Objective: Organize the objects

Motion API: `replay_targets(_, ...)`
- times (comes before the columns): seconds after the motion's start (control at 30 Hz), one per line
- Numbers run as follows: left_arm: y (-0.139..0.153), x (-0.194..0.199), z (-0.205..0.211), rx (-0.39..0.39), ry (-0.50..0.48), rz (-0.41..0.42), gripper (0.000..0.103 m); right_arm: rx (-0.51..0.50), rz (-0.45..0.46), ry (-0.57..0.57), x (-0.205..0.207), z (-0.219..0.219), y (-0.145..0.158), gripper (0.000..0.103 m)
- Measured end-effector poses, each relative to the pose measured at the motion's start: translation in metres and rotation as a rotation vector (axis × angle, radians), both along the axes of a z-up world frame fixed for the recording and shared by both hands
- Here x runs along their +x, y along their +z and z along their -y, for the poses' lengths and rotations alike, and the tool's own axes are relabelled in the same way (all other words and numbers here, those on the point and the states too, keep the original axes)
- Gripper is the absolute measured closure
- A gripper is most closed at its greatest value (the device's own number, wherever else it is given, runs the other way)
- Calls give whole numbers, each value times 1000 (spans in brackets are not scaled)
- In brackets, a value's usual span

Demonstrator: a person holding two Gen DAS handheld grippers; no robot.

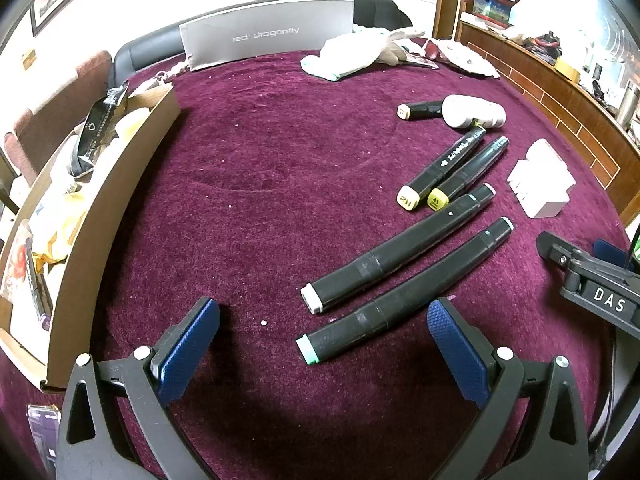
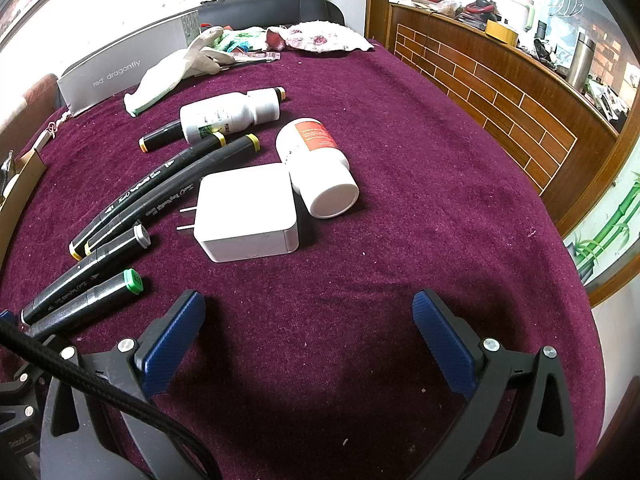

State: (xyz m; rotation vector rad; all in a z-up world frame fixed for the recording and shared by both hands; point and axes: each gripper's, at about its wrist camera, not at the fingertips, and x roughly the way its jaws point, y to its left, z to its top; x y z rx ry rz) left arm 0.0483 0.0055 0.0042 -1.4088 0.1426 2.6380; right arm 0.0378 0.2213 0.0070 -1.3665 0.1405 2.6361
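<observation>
Covering the whole worktop (image 2: 420, 208) is a deep purple cloth, with everything lying on it. At 9 o'clock in the left wrist view, a long cardboard box (image 1: 120, 200) sits along the edge, filled with packets and wrappers. A grey carton (image 1: 266, 36) printed "red dragonfly" stands at 12 o'clock at the far edge, with a pale glove (image 2: 180, 68) lying just beside it.

Both claws are spread wide and hold nothing. The left claw (image 1: 324, 340) hovers low over the cloth, its right blue pad just beside the mint-capped marker (image 1: 404, 294). The right claw (image 2: 308, 336) hovers over bare cloth, with the objects well ahead of it at 11 o'clock.

A white charger (image 2: 246, 212) lies with its two prongs pointing toward 9 o'clock. Touching its far right corner is a white bottle with a red label (image 2: 316, 164), lying on its side. A second white bottle (image 2: 230, 114) lies at 11 o'clock beyond it, resting across a short black marker (image 2: 160, 140).

Two yellow-capped markers (image 2: 160, 188) lie side by side, touching, left of the charger. Nearer, a grey-capped marker (image 2: 92, 264) and the mint-capped one lie roughly parallel, slightly apart.
</observation>
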Motion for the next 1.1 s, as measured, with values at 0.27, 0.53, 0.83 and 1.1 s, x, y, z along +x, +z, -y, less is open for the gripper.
replay_targets(0.27, 0, -1, 1, 1, -2, 2, 1, 0, 0, 0, 0, 0, 0, 0)
replay_targets(0.53, 0, -5, -1, -8, -8, 34, 1, 0, 0, -1, 1, 0, 0, 0)
replay_targets(0.83, 0, -4, -2, -5, 3, 26, 1, 0, 0, -1, 1, 0, -1, 0)
replay_targets(1.1, 1, -4, -2, -2, 2, 20, 1, -19, 58, 5, 0, 0, -1, 0)
